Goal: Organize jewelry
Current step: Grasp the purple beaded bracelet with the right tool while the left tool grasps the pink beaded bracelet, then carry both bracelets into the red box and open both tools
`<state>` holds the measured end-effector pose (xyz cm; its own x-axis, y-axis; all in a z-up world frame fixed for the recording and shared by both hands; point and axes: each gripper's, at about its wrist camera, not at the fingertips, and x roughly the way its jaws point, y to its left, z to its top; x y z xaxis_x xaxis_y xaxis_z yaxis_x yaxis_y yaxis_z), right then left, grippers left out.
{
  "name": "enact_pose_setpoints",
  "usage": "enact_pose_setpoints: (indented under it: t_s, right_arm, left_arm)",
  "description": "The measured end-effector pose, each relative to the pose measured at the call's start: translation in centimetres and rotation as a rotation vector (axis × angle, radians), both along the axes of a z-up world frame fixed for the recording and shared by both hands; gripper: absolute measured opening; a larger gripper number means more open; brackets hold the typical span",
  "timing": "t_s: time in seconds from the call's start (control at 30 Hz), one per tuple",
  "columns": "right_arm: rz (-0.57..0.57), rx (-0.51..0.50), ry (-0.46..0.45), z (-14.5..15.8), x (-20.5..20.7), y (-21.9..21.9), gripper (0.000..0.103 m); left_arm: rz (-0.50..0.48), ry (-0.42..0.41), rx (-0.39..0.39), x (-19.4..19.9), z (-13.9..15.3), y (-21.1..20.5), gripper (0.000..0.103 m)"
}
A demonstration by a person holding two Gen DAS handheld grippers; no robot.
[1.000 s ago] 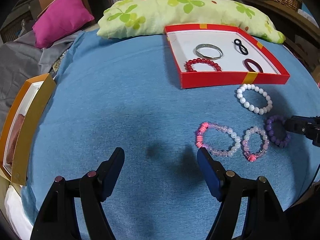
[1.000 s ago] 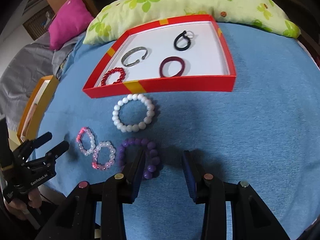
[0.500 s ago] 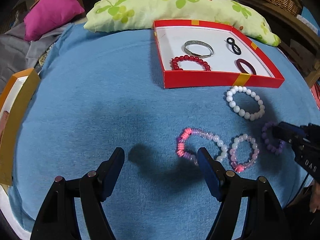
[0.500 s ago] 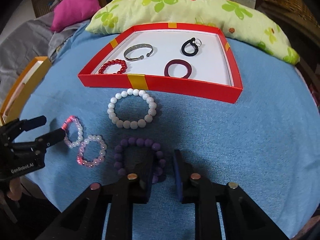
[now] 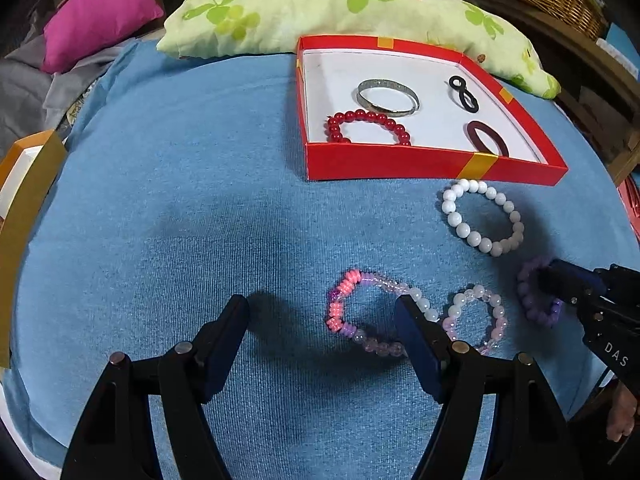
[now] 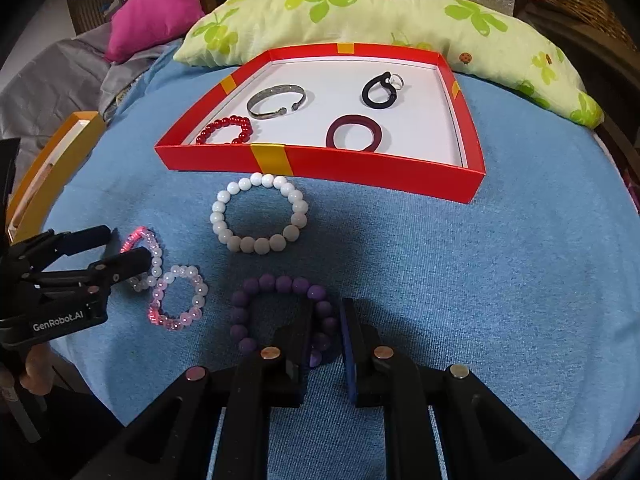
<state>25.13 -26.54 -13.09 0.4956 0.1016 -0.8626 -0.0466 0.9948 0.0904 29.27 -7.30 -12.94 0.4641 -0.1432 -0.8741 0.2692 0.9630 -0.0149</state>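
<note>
Up close, a purple bead bracelet (image 6: 280, 312) lies on the blue cloth (image 6: 480, 280), its near right side caught between the fingers of the right gripper (image 6: 326, 320), whose jaws are drawn almost together around the beads. Seen from the left wrist, the same purple bracelet (image 5: 534, 296) sits at the far right with the right gripper (image 5: 560, 284) reaching into it.

Just left of it lies a small pink and white bead bracelet (image 6: 178, 298), and beyond that a pink and clear bead bracelet (image 6: 144, 256). The left gripper (image 5: 322, 328) hovers low over the cloth with its jaws spread wide and nothing between them; its right finger (image 5: 416, 336) overlaps the pink and clear bracelet (image 5: 368, 312) in view, though contact cannot be told. A white bead bracelet (image 6: 258, 214) rests between these pieces and the red box (image 6: 360, 168).

Inside the red box, on its white floor, sit a red bead bracelet (image 6: 226, 130), a silver cuff bangle (image 6: 276, 100), a dark red hair band (image 6: 354, 134) and a black hair tie with a small ring (image 6: 380, 90). A green clover-print pillow (image 6: 380, 20) lies behind the box, with a magenta pillow (image 6: 156, 12) to the far left and an orange-edged box (image 6: 48, 168) at the cloth's left edge.
</note>
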Motion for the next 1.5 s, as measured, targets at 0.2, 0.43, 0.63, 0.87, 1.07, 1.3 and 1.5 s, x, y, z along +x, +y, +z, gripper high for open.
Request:
enact_pose_setpoints:
  t_s: [0.2, 0.43, 0.63, 0.87, 1.07, 1.3, 1.5]
  right_arm:
    - [0.018, -0.02, -0.01, 0.0, 0.0, 0.4, 0.017]
    - [0.021, -0.039, -0.033, 0.1, -0.4, 0.6, 0.014]
    - [-0.017, -0.019, -0.047, 0.5, -0.4, -0.5, 0.01]
    - [-0.09, 0.05, -0.054, 1.1, -0.2, -2.5, 0.01]
    - [-0.131, 0.118, -0.093, 2.1, -0.6, -4.0, 0.01]
    - [-0.155, 0.173, -0.182, 3.9, -1.2, -4.7, 0.01]
    - [-0.179, 0.218, -0.258, 5.2, -1.3, -5.2, 0.01]
  left_arm:
    - [-0.009, -0.011, -0.012, 0.4, 0.0, -0.6, 0.076]
    - [-0.043, -0.054, 0.021, 0.2, -0.1, -1.5, 0.06]
    - [-0.052, -0.073, 0.009, 0.3, 0.1, -0.9, 0.013]
    - [-0.046, -0.075, -0.023, 0.2, 0.4, -0.2, 0.008]
    - [-0.016, -0.12, -0.061, 0.0, 2.0, 1.1, 0.008]
    - [-0.02, -0.21, -0.108, -0.6, 4.7, 1.7, 0.007]
    - [-0.053, -0.271, -0.129, -0.8, 6.2, 1.2, 0.007]
